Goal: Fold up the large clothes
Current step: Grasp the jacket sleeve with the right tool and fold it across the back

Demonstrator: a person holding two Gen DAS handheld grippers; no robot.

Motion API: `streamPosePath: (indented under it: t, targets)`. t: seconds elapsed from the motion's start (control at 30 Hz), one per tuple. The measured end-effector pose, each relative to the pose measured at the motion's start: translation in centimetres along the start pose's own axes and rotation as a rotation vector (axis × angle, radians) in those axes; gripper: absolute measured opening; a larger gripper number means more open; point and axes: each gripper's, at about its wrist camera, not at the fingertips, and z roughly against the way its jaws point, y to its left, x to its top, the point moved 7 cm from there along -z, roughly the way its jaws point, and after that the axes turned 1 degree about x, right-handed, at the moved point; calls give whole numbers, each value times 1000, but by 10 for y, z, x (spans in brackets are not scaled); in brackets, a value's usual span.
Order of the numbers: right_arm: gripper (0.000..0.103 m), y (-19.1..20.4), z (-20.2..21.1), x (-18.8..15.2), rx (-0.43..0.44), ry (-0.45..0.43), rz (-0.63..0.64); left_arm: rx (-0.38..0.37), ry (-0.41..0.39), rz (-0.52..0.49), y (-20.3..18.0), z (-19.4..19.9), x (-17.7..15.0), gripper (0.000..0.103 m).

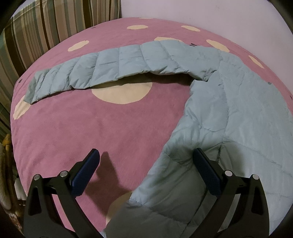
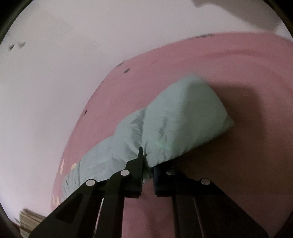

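A pale blue-green quilted jacket [image 1: 228, 109] lies spread on a pink bedspread [image 1: 73, 128] with cream dots. One sleeve [image 1: 109, 67] stretches out flat to the left. My left gripper [image 1: 146, 152] is open and hovers over the jacket's near side edge, its right finger [image 1: 207, 174] over the fabric and its left finger over bare bedspread. In the right wrist view, my right gripper [image 2: 147, 161] is shut on a bunched fold of the jacket's other sleeve [image 2: 174, 124]. The cuff end is lifted off the bedspread [image 2: 219, 64] and casts a shadow on it.
A striped cushion or curtain [image 1: 45, 27] stands beyond the bed's far left corner. A pale wall [image 1: 201, 11] runs along the far side of the bed, also the wall [image 2: 55, 73] in the right wrist view. Cluttered objects [image 1: 7, 155] sit off the bed's left edge.
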Motion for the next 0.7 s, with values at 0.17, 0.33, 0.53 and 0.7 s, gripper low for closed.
streamPosePath:
  t: [0.17,0.33,0.53,0.7]
  targets:
    - [8,53,10,-13,-17,-17,175,-9,0,1,-1,-1,0,101]
    - [8,92,7,-28,-17,-24,290,-18,6,5,-1,-5,0,101]
    - [8,135,-4,-49,4,-5,383,-18,4,1,-1,-6,-1,101]
    - [8,159,-3,-74,34,23,453,-18,0,-2,-2,-7,-2,101]
